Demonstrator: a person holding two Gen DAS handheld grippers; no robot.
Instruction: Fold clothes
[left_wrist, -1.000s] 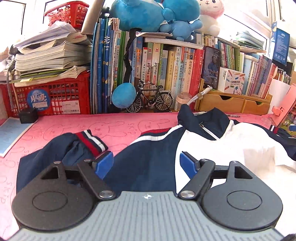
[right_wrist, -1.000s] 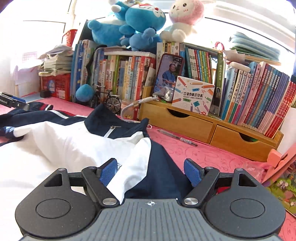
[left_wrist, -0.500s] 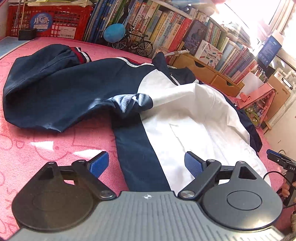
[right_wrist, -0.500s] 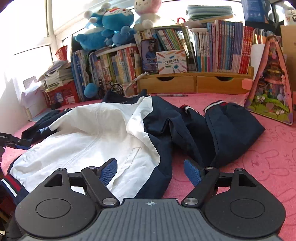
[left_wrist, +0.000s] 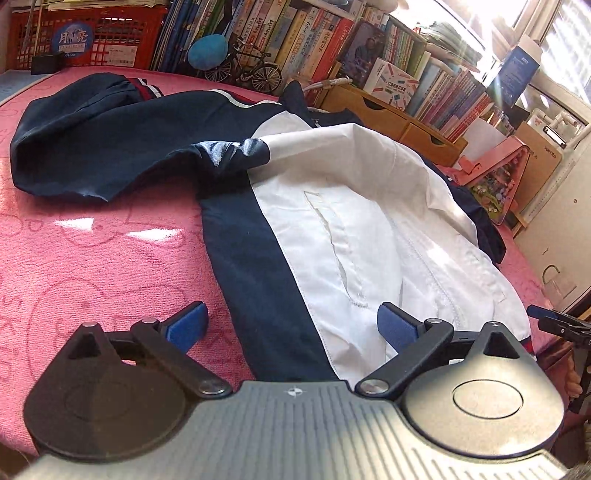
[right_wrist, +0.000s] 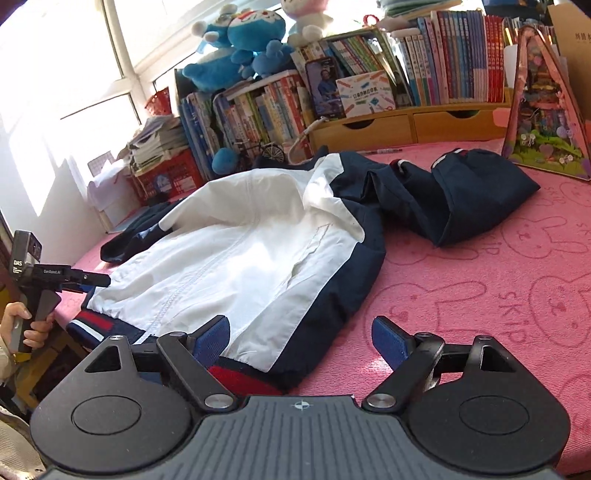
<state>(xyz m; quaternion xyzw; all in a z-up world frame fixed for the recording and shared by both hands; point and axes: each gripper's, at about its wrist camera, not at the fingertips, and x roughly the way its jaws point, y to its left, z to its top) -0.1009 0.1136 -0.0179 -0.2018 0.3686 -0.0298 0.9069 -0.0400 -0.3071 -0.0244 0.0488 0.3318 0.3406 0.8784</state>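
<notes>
A navy and white jacket (left_wrist: 332, 221) lies spread on the pink table mat (left_wrist: 92, 240), front up, its hem toward me. Its navy sleeve (left_wrist: 92, 140) with a red and white cuff stretches to the far left. In the right wrist view the jacket (right_wrist: 240, 251) shows its other sleeve (right_wrist: 476, 192) crumpled at the right. My left gripper (left_wrist: 291, 325) is open above the hem's left corner, holding nothing. My right gripper (right_wrist: 301, 338) is open over the hem's right corner with its red band (right_wrist: 240, 376) between the jaws, untouched. The left gripper (right_wrist: 92, 278) also shows at the left edge, held by a hand.
Rows of books (left_wrist: 295, 40) and wooden drawers (right_wrist: 406, 125) line the table's far edge. A red crate (left_wrist: 92, 40) with papers stands far left, a model bicycle (left_wrist: 255, 70) beside it. A pink triangular toy house (right_wrist: 539, 110) stands at the right. Plush toys (right_wrist: 251, 40) top the books.
Both grippers have pulled back from the collar end and now sit low over the jacket's hem. Both stay open. The jacket has not moved.
</notes>
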